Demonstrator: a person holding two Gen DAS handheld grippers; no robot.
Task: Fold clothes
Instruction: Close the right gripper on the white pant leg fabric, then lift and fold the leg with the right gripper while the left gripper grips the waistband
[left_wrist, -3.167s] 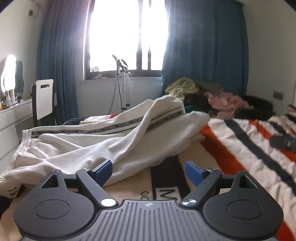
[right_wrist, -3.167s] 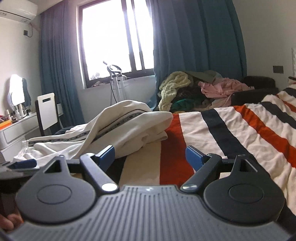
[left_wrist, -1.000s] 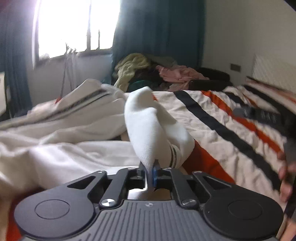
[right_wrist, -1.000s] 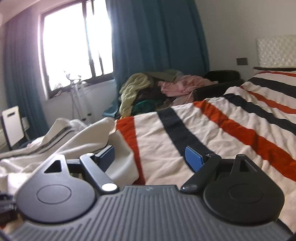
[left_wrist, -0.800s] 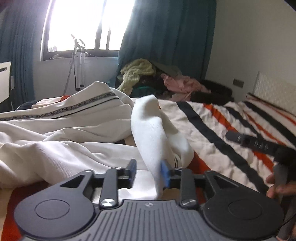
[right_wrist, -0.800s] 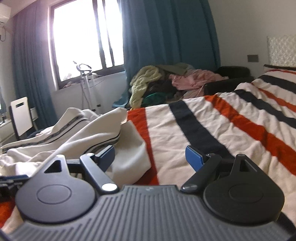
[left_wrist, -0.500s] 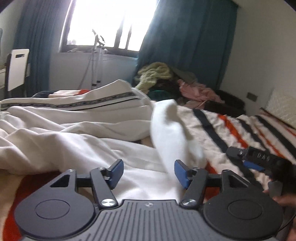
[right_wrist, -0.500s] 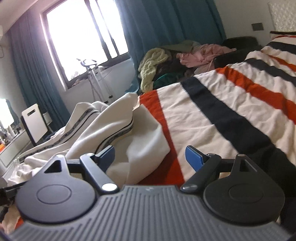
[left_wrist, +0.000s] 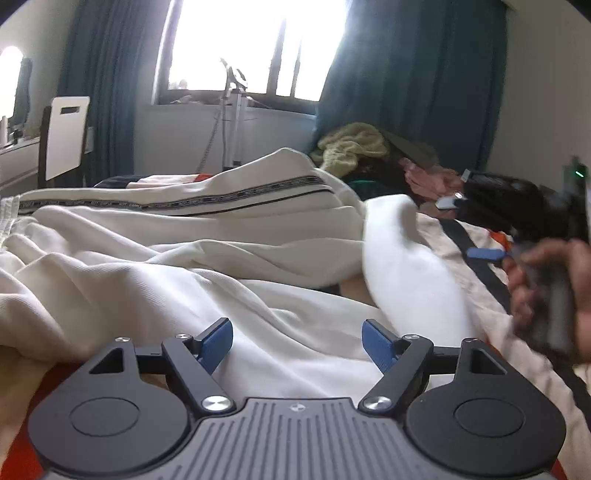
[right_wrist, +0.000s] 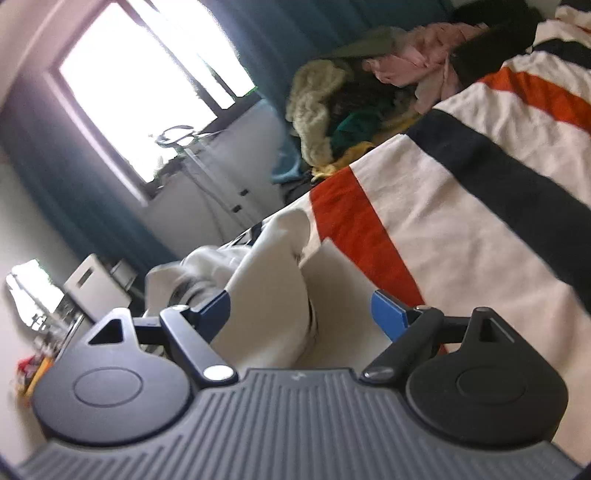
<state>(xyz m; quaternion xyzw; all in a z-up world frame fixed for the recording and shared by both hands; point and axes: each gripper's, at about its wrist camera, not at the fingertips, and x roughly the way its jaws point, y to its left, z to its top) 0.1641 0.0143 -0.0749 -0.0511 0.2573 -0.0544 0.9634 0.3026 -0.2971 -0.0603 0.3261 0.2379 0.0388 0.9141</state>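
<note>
Just ahead of my left gripper (left_wrist: 297, 341), whose jaws are opening with nothing pinched between the blue pads, the cream garment (left_wrist: 155, 266) lies rumpled across the striped bedspread (right_wrist: 480, 177); its cloth runs under the gap between the fingers but the pads do not press it. To the right of that, a white folded flap (left_wrist: 402, 258) of the same garment stands up in a soft hump. Beyond the flap my right hand (left_wrist: 546, 288) shows blurred at the edge, gripping the dark handle. My right gripper (right_wrist: 301, 310) stands wide and holds nothing, tilted over the garment's edge where it meets the orange stripe. Farther off, a pile of clothes (right_wrist: 354, 88) sits past the bed's far side, below the teal curtain (left_wrist: 413, 81) and bright window (left_wrist: 251, 44).
</note>
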